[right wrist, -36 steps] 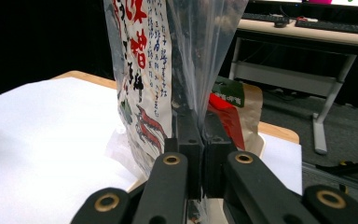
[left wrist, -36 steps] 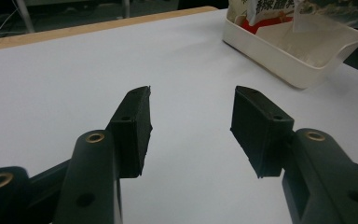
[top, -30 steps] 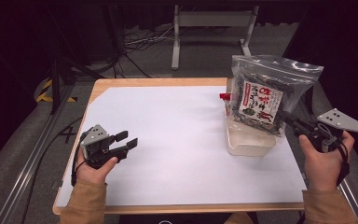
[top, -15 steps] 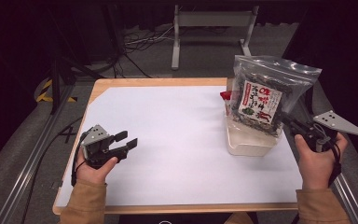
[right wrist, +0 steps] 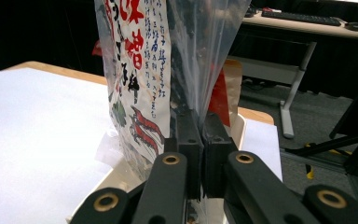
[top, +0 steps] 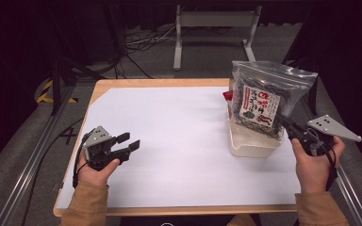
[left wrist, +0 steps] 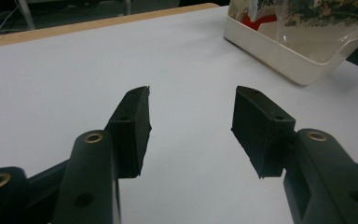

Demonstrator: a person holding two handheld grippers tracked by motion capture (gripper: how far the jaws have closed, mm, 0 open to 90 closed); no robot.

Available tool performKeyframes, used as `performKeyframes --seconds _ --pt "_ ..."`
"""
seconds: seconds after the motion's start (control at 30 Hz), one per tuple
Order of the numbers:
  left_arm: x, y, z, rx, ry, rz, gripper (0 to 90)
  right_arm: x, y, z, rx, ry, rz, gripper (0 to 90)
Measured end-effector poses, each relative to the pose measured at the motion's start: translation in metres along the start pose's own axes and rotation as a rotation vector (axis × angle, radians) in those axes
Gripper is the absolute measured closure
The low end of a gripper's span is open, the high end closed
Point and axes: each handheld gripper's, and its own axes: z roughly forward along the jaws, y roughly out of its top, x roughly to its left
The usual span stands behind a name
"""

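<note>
The right hand-held gripper (top: 287, 128) is clenched on the lower edge of a clear plastic zip pouch (top: 264, 101) filled with dark dried food and fronted by a white label with red and black lettering. In the right gripper view its two black jaws stand pressed together with the thin film of the pouch (right wrist: 168, 70) pinched between them, a sensible grip for something so flat and slippery. The pouch stands upright, its bottom inside or just over a shallow cream plastic tub (top: 252, 141) at about three o'clock on the table (top: 169, 141), which is wooden-edged and covered with a white sheet. Holding it by the edge keeps the pouch vertical, which would let it slide between the tub's walls; I cannot tell whether its base already rests on the tub floor. A small red packet (top: 227, 96) shows behind the pouch, at the tub's far side.

The left hand-held gripper (top: 131, 143) sits released at about eight o'clock, low over the bare sheet and well apart from the tub. In the left gripper view its jaws stand apart with nothing between them, aimed toward the tub (left wrist: 289, 51). Kept there it stays clear of the working hand yet could, I judge, come over to steady the tub if the pouch snags
</note>
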Motion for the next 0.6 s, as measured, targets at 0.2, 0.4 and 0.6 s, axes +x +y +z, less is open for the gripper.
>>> performKeyframes --seconds 0.2,0.4,0.6 --pt "0.0 0.0 0.0 -0.001 0.001 0.002 47.1 0.009 -0.004 0.007 0.007 -0.022 -0.011 88.1" --pt "0.0 0.0 0.0 -0.001 0.0 0.0 47.1 0.013 -0.013 0.012 0.037 -0.037 -0.01 87.8" --pt "0.0 0.0 0.001 -0.001 0.0 -0.001 47.1 0.02 -0.02 0.01 0.053 -0.043 -0.026 87.7"
